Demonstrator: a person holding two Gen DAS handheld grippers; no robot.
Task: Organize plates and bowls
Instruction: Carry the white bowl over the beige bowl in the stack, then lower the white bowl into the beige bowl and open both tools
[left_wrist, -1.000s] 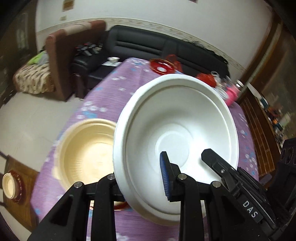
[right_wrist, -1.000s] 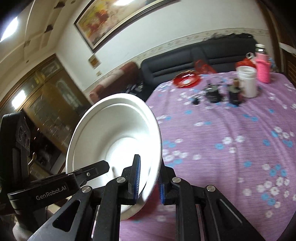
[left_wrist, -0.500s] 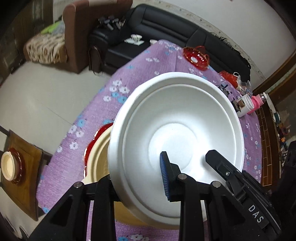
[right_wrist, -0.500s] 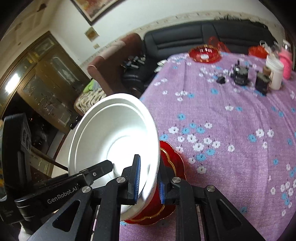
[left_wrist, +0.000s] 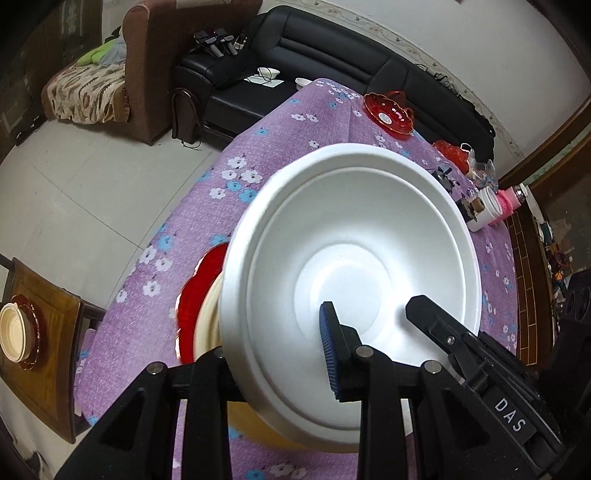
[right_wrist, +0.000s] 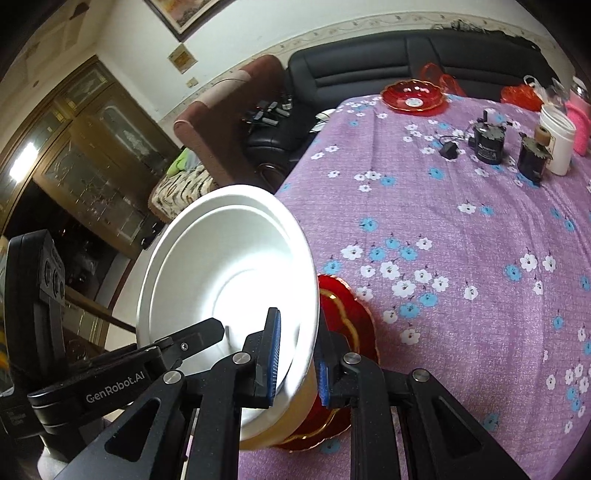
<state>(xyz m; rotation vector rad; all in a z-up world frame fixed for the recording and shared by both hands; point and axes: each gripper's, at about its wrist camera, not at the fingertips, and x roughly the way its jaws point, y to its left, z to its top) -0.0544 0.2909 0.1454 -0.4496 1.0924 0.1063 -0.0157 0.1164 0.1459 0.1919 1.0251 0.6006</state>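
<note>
You see a bright indoor room; glare washes out the white bowl (right_wrist: 236, 266) in the right wrist view. Fisheye bends the edges into dark corners, and the cabinet lamp (right_wrist: 23, 162) glows far left.

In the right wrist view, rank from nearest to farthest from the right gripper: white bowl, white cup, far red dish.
1. White bowl: its rim sits between the right gripper's pads, at lower left.
2. White cup: mid-table, at right.
3. Far red dish: table's far edge, by the sofa.
</note>
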